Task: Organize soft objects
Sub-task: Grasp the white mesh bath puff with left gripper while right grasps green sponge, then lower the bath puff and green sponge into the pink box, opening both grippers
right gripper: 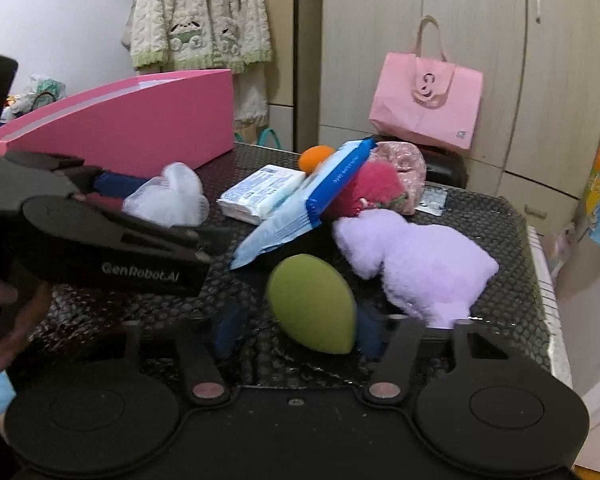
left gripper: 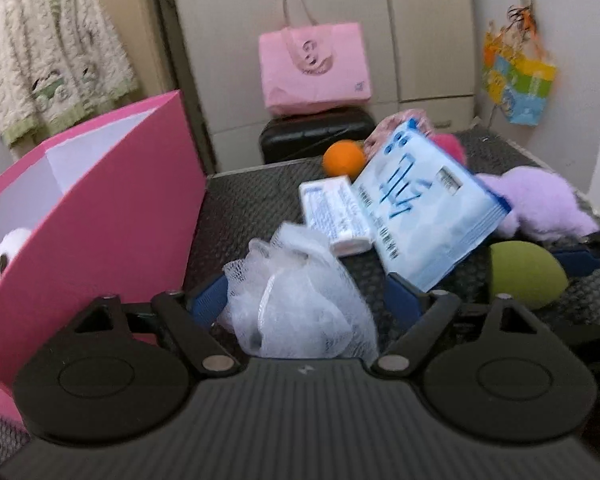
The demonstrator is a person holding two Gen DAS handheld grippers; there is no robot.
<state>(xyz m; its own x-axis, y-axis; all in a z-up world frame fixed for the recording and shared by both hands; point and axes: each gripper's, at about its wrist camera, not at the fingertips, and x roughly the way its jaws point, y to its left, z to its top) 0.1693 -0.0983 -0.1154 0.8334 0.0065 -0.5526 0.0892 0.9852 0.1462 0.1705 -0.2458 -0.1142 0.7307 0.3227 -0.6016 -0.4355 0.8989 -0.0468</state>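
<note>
Left claw (left gripper: 304,300) closed on white mesh pouf (left gripper: 296,300), raised off bench (left gripper: 252,200) beside pink box (left gripper: 100,216). Right claw (right gripper: 296,330) spread wide around green sponge (right gripper: 314,304), not gripping. Advice: swing pouf over box rim, clear tissue pack (left gripper: 424,204), release low inside box.

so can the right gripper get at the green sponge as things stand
Probably yes: the right gripper is open with the green sponge already between its blue fingers. The purple plush beside it doesn't block.
</note>
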